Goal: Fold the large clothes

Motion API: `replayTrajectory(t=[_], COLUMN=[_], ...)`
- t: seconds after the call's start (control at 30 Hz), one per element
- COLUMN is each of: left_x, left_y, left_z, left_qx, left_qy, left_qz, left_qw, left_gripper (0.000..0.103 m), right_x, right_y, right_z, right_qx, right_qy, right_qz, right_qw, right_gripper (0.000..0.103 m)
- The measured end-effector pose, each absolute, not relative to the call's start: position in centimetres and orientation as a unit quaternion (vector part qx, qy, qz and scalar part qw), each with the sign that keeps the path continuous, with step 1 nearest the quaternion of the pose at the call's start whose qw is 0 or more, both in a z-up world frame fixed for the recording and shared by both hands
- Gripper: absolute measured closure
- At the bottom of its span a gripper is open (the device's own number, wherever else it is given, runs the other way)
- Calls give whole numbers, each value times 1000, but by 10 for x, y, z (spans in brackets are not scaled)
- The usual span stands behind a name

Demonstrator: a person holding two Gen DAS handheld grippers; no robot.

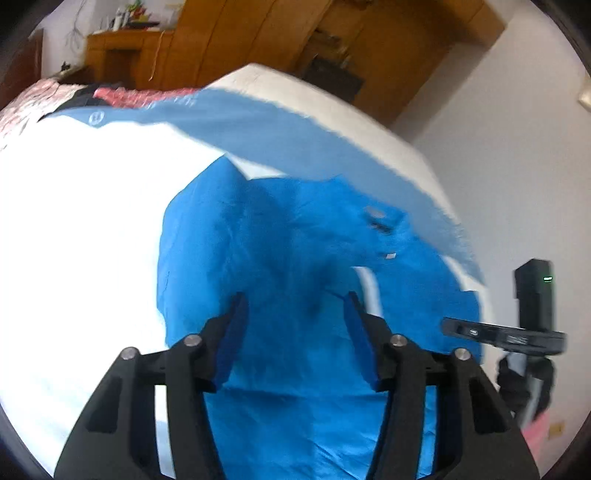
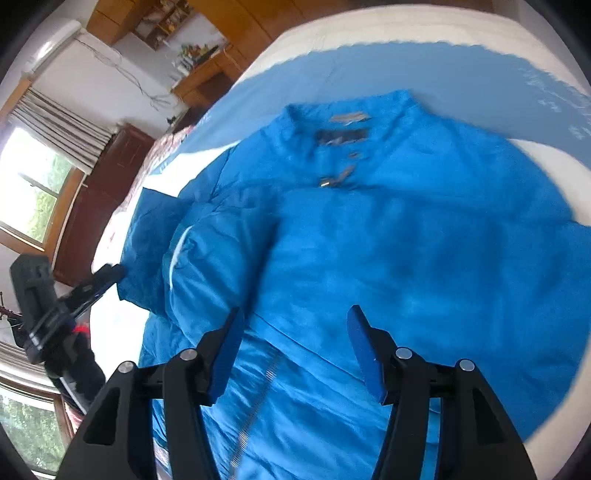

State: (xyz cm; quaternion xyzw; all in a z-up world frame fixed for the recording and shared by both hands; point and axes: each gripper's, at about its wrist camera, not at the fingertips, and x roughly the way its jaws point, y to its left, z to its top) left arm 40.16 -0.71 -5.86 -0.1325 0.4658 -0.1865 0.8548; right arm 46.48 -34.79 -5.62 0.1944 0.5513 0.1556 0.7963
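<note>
A bright blue jacket (image 2: 369, 240) lies spread on the bed (image 2: 388, 26), collar at the far end, over a paler blue sheet (image 2: 461, 74) and white bedding, with its zip (image 2: 255, 402) running toward the camera and one sleeve (image 2: 207, 266) folded in across the body on the left of the right wrist view. The left gripper (image 1: 295, 314) hangs over the jacket with its jaws about half open and nothing between them. The right gripper (image 2: 295, 328) hangs above the lower front by the zip, its jaws likewise parted and gripping nothing.
</note>
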Motion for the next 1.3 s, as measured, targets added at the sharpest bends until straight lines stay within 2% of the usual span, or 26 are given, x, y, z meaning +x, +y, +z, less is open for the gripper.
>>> replayTrajectory(t=[0.27,0.33,0.37,0.4,0.5,0.73,0.97,1.07,1.17,1.2,1.3], left_x=[418,417,417,417,412,402,412,416,414,412,407], left_y=[-14,-12,-12,-14,-22,-50,-70,-69,-63,-60,-56], left_z=[-80,-80,-82,-81,-73,-59,-86,-99,-96,-92,-82], left_qx=[-126,-127,-128,-125,-110,-62,-41,-44,-55,-62,-68], left_qy=[492,491,491,491,482,449,475,487,487,486,485], left_qz=[-171,-168,-168,-165,-163,-164,-162,-157,-157,-155,-143], left_qw=[844,845,845,847,854,876,864,858,857,858,860], left_gripper=[54,54,54,54,54,53,54,54,54,54,53], right_x=[505,513,515,516,513,489,482,482,473,469,459], right_y=[-306,-298,-296,-295,-299,-343,-380,-382,-381,-379,-363], right_z=[-79,-89,-92,-93,-83,-41,-65,-78,-66,-57,-30], right_qx=[216,224,228,235,230,186,195,190,169,154,106], right_qy=[572,580,582,580,563,523,549,557,550,540,508], right_qz=[184,192,197,204,204,140,93,91,83,73,79], right_qw=[770,759,756,753,767,820,807,803,814,824,851], right_gripper=[46,59,75,83,94,95,93,87,81,73,64])
